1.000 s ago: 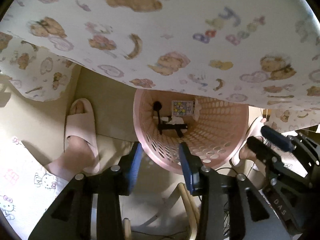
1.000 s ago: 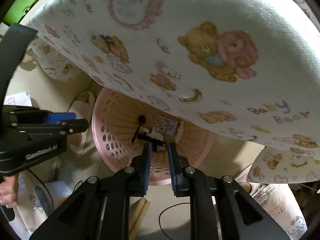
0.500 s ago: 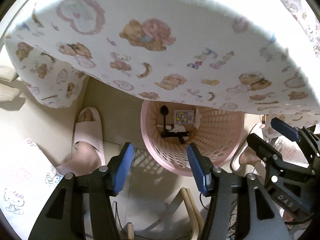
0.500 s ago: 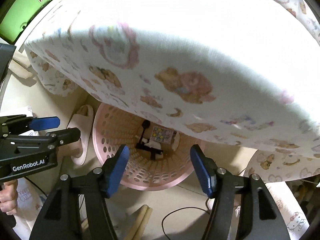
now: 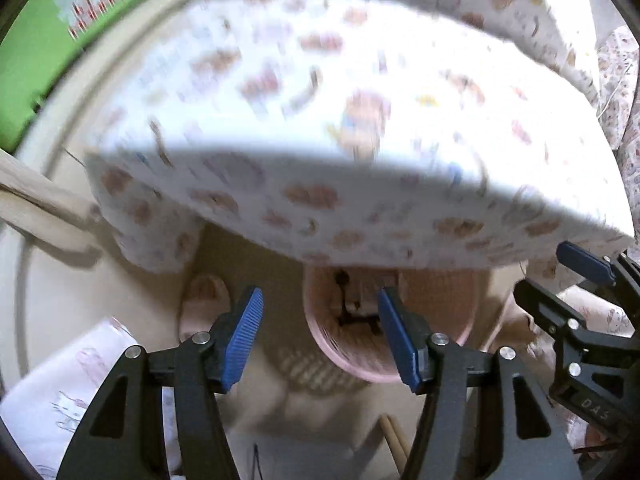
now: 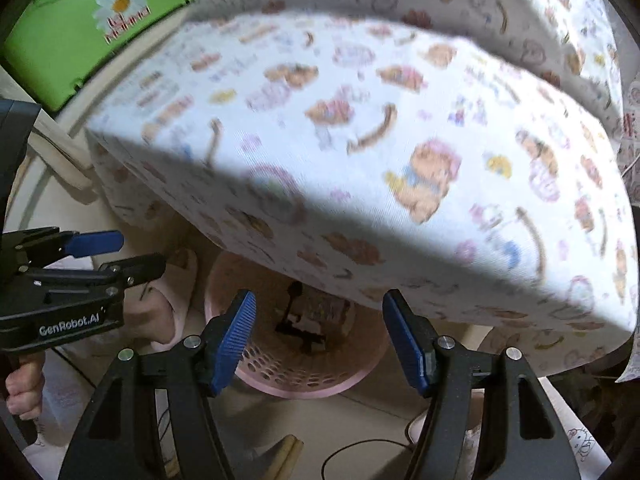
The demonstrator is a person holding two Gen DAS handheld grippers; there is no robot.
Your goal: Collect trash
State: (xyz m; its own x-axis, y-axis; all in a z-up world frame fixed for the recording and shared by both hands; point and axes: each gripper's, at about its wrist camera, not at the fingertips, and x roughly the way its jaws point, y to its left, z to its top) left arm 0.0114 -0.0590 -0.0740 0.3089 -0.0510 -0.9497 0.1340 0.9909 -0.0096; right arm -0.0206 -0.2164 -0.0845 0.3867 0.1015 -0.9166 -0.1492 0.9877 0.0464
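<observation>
A pink perforated basket (image 5: pixel 348 372) (image 6: pixel 304 390) stands on the floor, half hidden under a bear-print padded cover (image 5: pixel 360 140) (image 6: pixel 360 140). Inside lie dark bits of trash and a small printed packet (image 5: pixel 352 312) (image 6: pixel 300 320), blurred. My left gripper (image 5: pixel 320 296) hangs high above the basket; its jaws are opening and nothing is between them. It also shows at the left of the right wrist view as the left gripper (image 6: pixel 136 254). My right gripper (image 6: pixel 320 298) is open above the basket, empty. The right gripper (image 5: pixel 548 276) appears at the right of the left wrist view.
A pale pink slipper (image 5: pixel 204 300) (image 6: pixel 176 300) lies left of the basket. A green box (image 6: pixel 100 20) stands at the back left. Wooden sticks (image 5: pixel 394 440) and a thin cable (image 6: pixel 360 448) lie on the floor near me. A hand (image 6: pixel 22 388) holds the left gripper's handle.
Both grippers have risen away from the basket, which now looks smaller and more hidden by the cover. Both pairs of jaws have spread from nearly shut to wide.
</observation>
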